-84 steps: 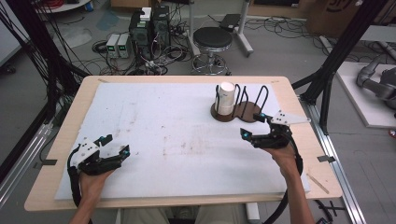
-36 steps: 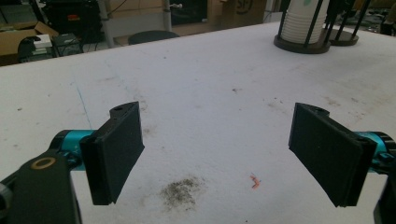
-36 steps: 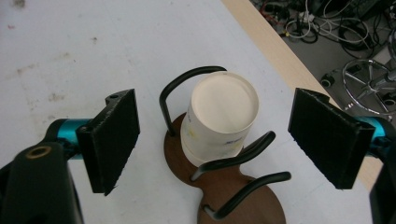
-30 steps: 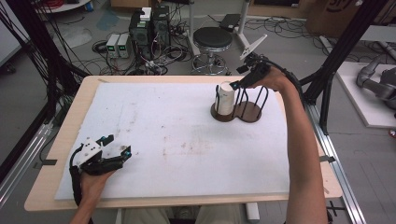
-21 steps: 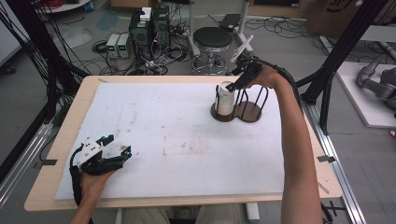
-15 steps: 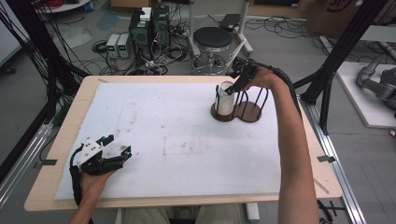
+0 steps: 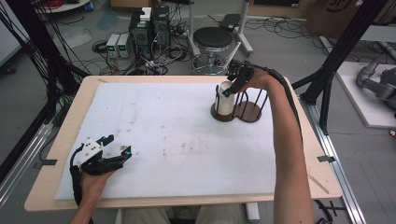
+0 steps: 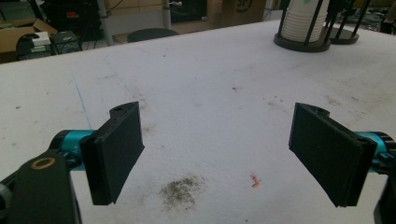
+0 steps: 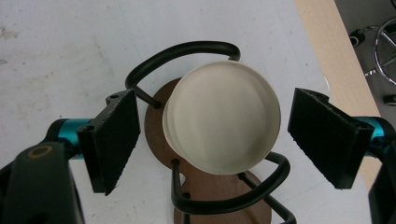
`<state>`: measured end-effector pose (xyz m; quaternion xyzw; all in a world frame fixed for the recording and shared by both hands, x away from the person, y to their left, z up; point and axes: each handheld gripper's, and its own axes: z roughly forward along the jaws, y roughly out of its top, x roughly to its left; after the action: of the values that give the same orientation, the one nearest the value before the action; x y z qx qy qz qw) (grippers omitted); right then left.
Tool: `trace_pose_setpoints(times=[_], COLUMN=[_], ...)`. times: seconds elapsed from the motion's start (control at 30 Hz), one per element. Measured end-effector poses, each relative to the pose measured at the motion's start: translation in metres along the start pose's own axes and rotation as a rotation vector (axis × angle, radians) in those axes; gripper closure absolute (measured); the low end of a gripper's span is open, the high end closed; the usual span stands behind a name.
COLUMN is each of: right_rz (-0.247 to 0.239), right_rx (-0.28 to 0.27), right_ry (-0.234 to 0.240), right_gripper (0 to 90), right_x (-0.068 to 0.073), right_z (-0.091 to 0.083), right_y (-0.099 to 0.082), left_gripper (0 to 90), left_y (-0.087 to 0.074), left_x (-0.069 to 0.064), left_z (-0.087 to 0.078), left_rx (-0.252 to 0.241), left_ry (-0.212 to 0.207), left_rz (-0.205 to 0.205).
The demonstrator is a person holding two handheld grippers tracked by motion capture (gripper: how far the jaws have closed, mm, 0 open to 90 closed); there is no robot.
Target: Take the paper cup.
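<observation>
A stack of white cups (image 7: 224, 99) stands in the left bay of a black wire holder (image 7: 247, 100) on a brown base, at the table's far right. My right gripper (image 7: 232, 85) hangs open just above the stack, pointing down. In the right gripper view the stack's round white top (image 9: 222, 123) lies between the two spread jaws without touching either, and the holder's wire loops (image 9: 187, 50) curve around it. My left gripper (image 7: 118, 145) rests open near the front left of the white mat (image 7: 187, 140), nothing between its jaws. The left gripper (image 8: 217, 154) faces the distant cup stack (image 8: 301, 21).
The holder's right bay (image 7: 252, 109) holds no cups. The mat carries faint stains (image 8: 182, 191). Table edges (image 7: 313, 140) run close to the holder on the right and behind. A stool (image 7: 212, 39) and computer gear stand on the floor beyond.
My right gripper left the mat in front of the holder, rose over the back of it, then came down over the cup stack. The left gripper stayed put.
</observation>
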<state>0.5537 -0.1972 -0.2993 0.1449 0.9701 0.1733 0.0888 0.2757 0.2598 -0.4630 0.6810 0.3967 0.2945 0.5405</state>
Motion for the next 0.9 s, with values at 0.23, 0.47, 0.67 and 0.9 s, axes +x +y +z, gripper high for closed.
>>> trace_pose_setpoints(times=[0.23,0.47,0.67,0.9], right_rz=[0.006,-0.003,0.001,0.014], right_rx=[0.04,0.063,0.06,0.063], right_ry=[0.017,0.035,0.038,0.035], right_gripper=[18.5,24.2,27.6,33.0], right_x=[-0.003,-0.004,-0.005,-0.006], right_z=[0.01,0.018,0.019,0.016], right_y=[-0.002,0.0,0.0,-0.001], left_gripper=[17.5,17.3,17.3,17.3], left_y=[0.0,0.0,0.0,0.0], left_x=[0.0,0.001,0.001,0.0], left_z=[0.0,0.001,0.001,0.001], left_rx=[0.002,0.006,0.005,0.008], left_ry=[-0.001,-0.003,-0.003,-0.001], left_rz=[0.001,-0.007,-0.007,-0.002])
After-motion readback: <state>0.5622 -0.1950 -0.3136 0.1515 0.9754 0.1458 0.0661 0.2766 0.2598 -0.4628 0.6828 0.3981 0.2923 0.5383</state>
